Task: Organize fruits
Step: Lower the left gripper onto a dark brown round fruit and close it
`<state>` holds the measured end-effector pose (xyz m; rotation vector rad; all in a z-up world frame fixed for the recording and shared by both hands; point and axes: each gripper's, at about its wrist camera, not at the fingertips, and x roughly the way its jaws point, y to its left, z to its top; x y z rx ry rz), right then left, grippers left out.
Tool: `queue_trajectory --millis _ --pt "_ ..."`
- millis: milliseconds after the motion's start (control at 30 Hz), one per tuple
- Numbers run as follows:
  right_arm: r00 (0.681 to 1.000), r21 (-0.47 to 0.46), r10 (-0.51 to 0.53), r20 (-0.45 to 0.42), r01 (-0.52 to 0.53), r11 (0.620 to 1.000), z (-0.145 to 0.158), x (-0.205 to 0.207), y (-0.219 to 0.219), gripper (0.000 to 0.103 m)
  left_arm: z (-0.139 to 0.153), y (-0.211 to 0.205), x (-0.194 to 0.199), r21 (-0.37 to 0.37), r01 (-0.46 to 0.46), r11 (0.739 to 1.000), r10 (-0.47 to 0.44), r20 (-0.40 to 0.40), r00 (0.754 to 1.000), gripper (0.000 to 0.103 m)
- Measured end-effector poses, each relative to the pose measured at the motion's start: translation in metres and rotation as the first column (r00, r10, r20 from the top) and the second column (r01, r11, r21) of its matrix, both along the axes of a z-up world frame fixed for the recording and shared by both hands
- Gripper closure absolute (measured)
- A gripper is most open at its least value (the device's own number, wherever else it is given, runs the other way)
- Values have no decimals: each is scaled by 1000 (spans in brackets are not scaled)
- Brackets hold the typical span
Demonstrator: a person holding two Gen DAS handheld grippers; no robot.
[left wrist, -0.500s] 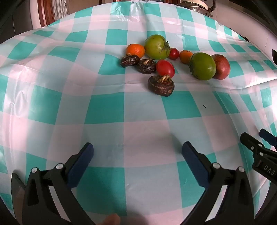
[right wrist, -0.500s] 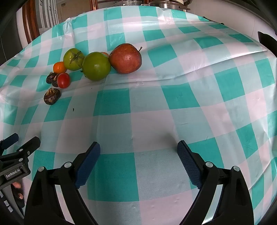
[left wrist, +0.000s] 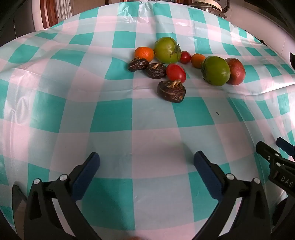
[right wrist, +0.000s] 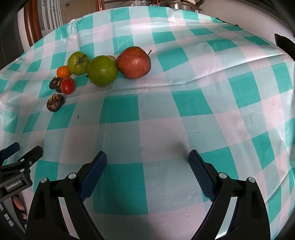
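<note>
Fruits lie clustered on a teal-and-white checked tablecloth (left wrist: 110, 118). There is a red apple (right wrist: 134, 62), two green tomatoes (right wrist: 102, 70) (right wrist: 78, 62), an orange mandarin (left wrist: 144, 54), a second mandarin (left wrist: 197, 60), two red tomatoes (left wrist: 176, 73) (left wrist: 185, 57), and three dark brown wrinkled fruits (left wrist: 171, 90) (left wrist: 156, 70) (left wrist: 138, 64). My left gripper (left wrist: 146, 162) is open and empty, well short of the nearest brown fruit. My right gripper (right wrist: 147, 160) is open and empty, near the front of the cloth, far from the apple.
The right gripper's fingers (left wrist: 276, 157) show at the right edge of the left wrist view; the left gripper's fingers (right wrist: 22, 157) show at the left edge of the right wrist view. Metal pots (right wrist: 177, 5) stand behind the table. A wooden door (right wrist: 33, 24) is at the far left.
Both grippers have moved a little forward over the cloth toward the fruits. The fruits have not moved and both grippers stay open.
</note>
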<state>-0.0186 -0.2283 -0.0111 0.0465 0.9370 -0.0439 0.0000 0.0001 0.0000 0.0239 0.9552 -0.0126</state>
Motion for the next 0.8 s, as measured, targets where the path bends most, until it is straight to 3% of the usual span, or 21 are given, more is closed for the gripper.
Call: queue_trajectory --millis 333,500,633,733,767,800 --pt "1000 2 -18 1 18 1000 0 1 1 15 0 -2 4 2 22 1000 -22 -18 1000 1" --pt "1000 6 -18 1 18 1000 0 2 0 15 0 -12 42 1 94 996 -94 -40 995 1" --pt "1000 8 -13 1 13 1000 1 1 0 15 3 -28 85 22 91 996 -90 -18 996 2" --pt "1000 3 -8 1 8 1000 2 -2 1 15 3 -34 101 2 109 994 -109 -18 994 17" --pt "1000 1 -7 1 7 1000 2 -2 2 15 3 -34 102 2 108 994 -108 -13 994 27" --pt "1000 -1 -6 1 6 1000 2 -3 2 15 5 -33 100 2 115 993 -115 -1 993 43"
